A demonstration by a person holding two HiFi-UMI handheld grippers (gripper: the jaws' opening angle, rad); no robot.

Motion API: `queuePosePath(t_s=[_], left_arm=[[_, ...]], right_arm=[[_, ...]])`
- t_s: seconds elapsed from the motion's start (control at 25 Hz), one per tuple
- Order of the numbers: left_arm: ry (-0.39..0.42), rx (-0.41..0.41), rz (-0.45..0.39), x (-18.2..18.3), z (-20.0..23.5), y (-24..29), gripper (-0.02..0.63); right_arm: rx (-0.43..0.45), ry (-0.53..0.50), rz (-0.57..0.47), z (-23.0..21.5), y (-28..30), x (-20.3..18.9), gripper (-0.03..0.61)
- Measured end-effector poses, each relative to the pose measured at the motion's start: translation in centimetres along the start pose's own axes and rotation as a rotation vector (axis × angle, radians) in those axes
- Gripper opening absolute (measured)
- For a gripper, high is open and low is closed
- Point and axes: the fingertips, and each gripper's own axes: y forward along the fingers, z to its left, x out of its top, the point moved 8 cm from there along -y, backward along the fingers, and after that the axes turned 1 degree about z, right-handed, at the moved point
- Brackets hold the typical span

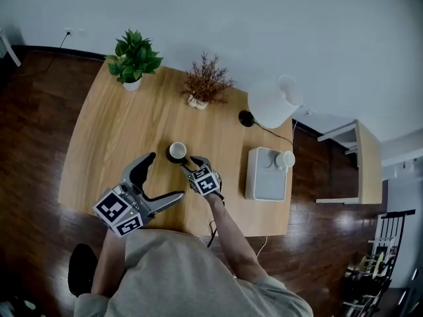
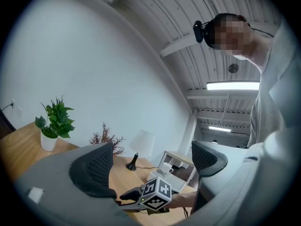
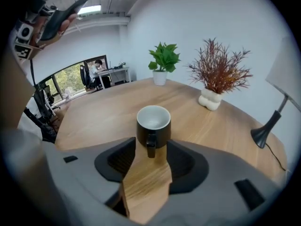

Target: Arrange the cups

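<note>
A black cup [image 1: 177,152] with a white inside stands upright near the middle of the wooden table [image 1: 112,137]. In the right gripper view the black cup [image 3: 153,125] has its handle turned toward me, between the tips of my right gripper [image 3: 150,157]. The jaws stand open, with a gap on each side of the handle. From the head view my right gripper [image 1: 187,166] sits just in front of the cup. My left gripper [image 1: 166,175] hovers wide open and empty to the cup's near left. A white cup [image 1: 285,158] rests on a white tray [image 1: 264,183] at the right.
A white-shaded lamp [image 1: 274,101] with a black base stands behind the tray, its cord trailing off the table. A green potted plant [image 1: 133,59] and a dried red plant [image 1: 205,83] stand along the far edge. The left gripper view shows the white cup [image 2: 166,167] beyond my right hand.
</note>
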Motion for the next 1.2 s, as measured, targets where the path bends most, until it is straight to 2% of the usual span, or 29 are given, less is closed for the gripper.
queuePosePath(t_s=[0.16,0.24,0.32,0.36,0.44,0.6,0.76,1.04,1.12,1.2], left_arm=[[-0.008,0.008,-0.004,-0.1,0.4,-0.7,0.509],[-0.016,0.009,-0.009,0.0,0.6,-0.9,0.509],[-0.025,0.011,-0.013,0.0,0.7,-1.0,0.509],[-0.027,0.011,-0.011,-0.1,0.7,-1.0,0.509],[-0.028,0.007,-0.004,-0.2,0.7,-0.9,0.509],[-0.029,-0.007,0.015,-0.4,0.6,-0.2,0.509],[-0.032,-0.040,0.035,-0.8,0.6,1.1,0.509],[-0.053,-0.147,0.082,-1.6,-1.1,4.7,0.509],[-0.052,-0.188,0.094,-2.0,-2.3,6.1,0.509],[-0.053,-0.221,0.106,-2.3,-3.4,7.2,0.509]], right_arm=[[0.008,0.000,0.083,0.1,2.0,0.0,0.217],[0.006,-0.003,0.115,0.2,2.4,0.2,0.161],[-0.007,-0.012,0.147,0.1,2.7,0.3,0.153],[-0.009,-0.018,0.157,0.2,2.8,0.4,0.120],[-0.003,-0.031,0.171,0.4,2.9,0.8,0.094],[-0.022,-0.036,0.185,0.0,2.8,0.7,0.084],[-0.026,0.072,0.094,-1.2,0.6,-0.6,0.083],[-0.032,0.455,-0.182,-4.9,-6.6,-5.0,0.084],[-0.088,0.518,-0.254,-7.3,-10.0,-6.9,0.084],[-0.198,0.561,-0.301,-10.5,-14.1,-9.1,0.084]])
